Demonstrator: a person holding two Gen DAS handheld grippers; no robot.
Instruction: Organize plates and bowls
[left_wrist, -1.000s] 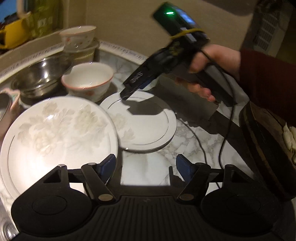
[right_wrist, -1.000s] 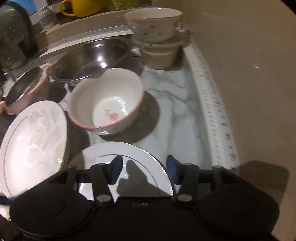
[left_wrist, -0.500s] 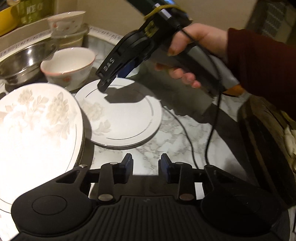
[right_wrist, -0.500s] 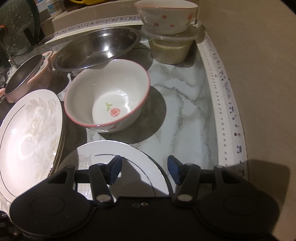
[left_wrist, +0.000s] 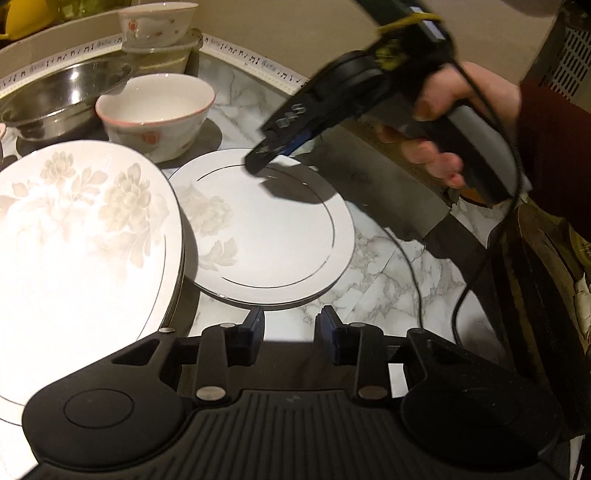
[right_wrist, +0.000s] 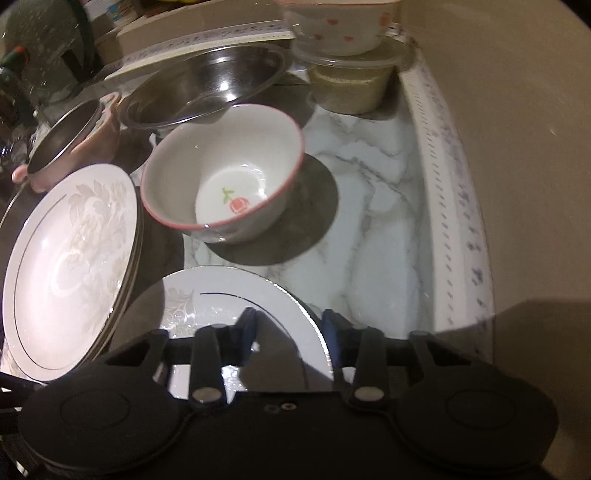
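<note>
Bare marble counter (right_wrist: 373, 236) lies right of the rose bowl (right_wrist: 225, 173); stacked plates (right_wrist: 70, 266) crowd its left.

Marble-pattern counter (right_wrist: 376, 206), beige wall (right_wrist: 517, 147) behind, dim warm light.

A small white plate (left_wrist: 273, 229) with a thin dark ring and a faint floral print lies flat on the marble tabletop (left_wrist: 376, 258). Just beside it, overlapping its edge, a larger white floral plate (left_wrist: 81, 236) tops a stack. Behind them stands an upright white bowl (right_wrist: 225, 173) with a pink rim and a red rose painted inside. A similar bowl (right_wrist: 343, 26) sits on a lidded container at the back.
</note>
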